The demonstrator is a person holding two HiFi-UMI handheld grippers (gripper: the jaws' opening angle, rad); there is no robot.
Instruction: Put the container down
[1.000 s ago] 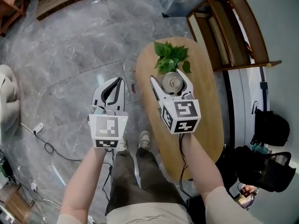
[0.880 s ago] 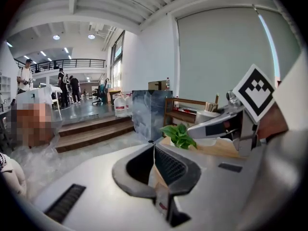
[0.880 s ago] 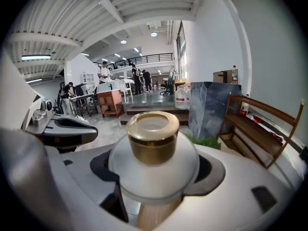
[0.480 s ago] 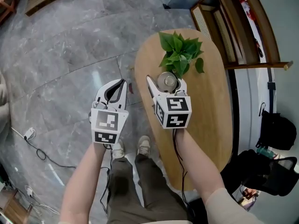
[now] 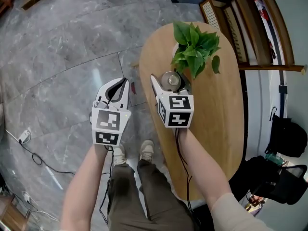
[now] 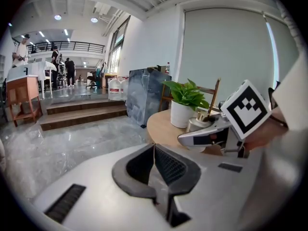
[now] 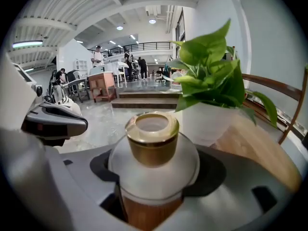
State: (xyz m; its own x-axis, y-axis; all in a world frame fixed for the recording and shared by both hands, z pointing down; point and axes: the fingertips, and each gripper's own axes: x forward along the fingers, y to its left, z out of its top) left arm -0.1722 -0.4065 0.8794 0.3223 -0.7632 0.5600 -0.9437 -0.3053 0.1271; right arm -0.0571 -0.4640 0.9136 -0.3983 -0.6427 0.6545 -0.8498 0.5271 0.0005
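- Right gripper (image 5: 168, 82) is clamped onto the container (image 7: 153, 148). Its own view shows both jaws hugging the rounded white shoulder, with the gold collar sticking up between them and a brownish, wood-coloured lower part going down into the gap.
- From the head view the container (image 5: 169, 80) sits over the oval wooden table (image 5: 216, 114), toward its left side and just in front of the potted plant (image 5: 195, 47). Honestly can't tell whether its base is touching the tabletop, because the gripper covers the bottom.
- In the right gripper view the plant's white pot (image 7: 209, 121) is right behind the container, very close, and the green leaves (image 7: 211, 76) hang over it.
- Left gripper (image 5: 117, 86) is off the table, over the grey marble floor (image 5: 62, 47), beside the table's left edge and roughly level with the right one.
- Its jaws are pressed together with nothing in them, and the pads (image 6: 166, 165) meet along the middle line.
- The left gripper view also catches the right gripper (image 6: 207, 134) from the side, with the container's top poking up next to the pot.
- Other stuff: a wooden shelf unit (image 5: 240, 23) past the far end of the table, black bags (image 5: 284, 134) on the right, the person's shoes (image 5: 147, 152) below, and a cable (image 5: 33, 150) on the floor at left.
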